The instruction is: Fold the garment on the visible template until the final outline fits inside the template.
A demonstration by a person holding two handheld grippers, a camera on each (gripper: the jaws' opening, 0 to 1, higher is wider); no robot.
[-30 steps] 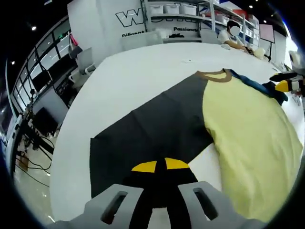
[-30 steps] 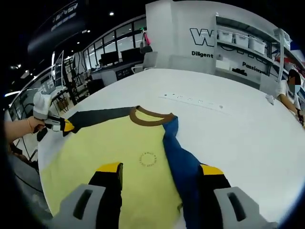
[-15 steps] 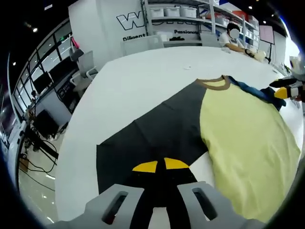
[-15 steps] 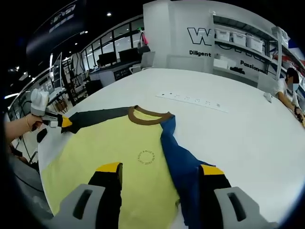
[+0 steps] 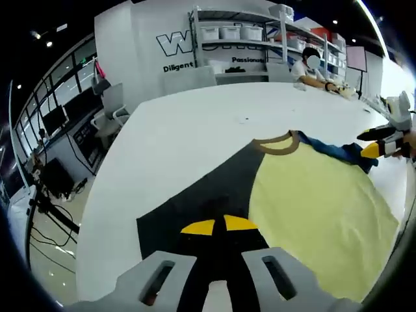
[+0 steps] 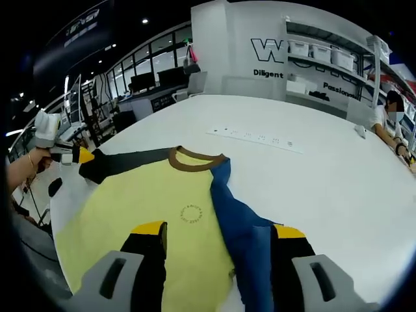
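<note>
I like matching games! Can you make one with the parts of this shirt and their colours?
Parts:
1. collar
2. body
3. sleeve between the right gripper's jaws
4. sleeve between the left gripper's jaws

Colours:
A. blue
B. dark grey
C. brown
D. pale yellow

Pairs: 1-C, 2-D, 3-A, 4-B
</note>
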